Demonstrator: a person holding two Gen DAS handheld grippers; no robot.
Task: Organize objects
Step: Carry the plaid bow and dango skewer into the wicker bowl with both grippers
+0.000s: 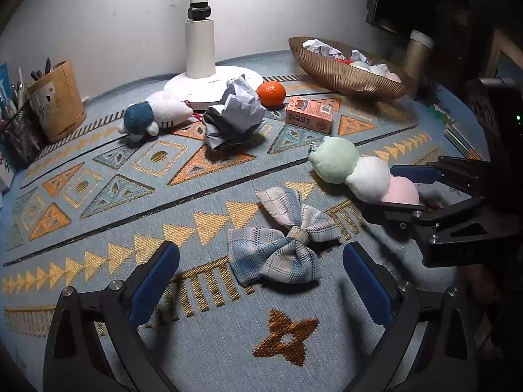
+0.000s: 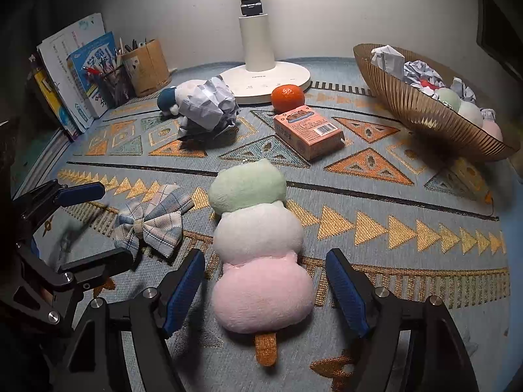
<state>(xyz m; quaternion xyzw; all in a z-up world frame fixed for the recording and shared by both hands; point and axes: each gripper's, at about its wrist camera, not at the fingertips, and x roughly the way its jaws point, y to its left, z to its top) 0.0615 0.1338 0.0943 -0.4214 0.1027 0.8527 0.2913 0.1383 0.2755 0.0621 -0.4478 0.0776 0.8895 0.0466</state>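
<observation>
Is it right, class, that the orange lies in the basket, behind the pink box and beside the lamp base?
Not quite. The orange lies on the mat, not in the basket. It is behind the pink box and beside the lamp base. The right wrist view shows this.

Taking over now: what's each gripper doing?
Left gripper: open, holding nothing, over the plaid bow.
Right gripper: open around the dango plush, not gripping.

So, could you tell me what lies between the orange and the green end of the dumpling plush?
The pink carton lies between the orange and the dumpling plush, clearest in the right wrist view.
</observation>
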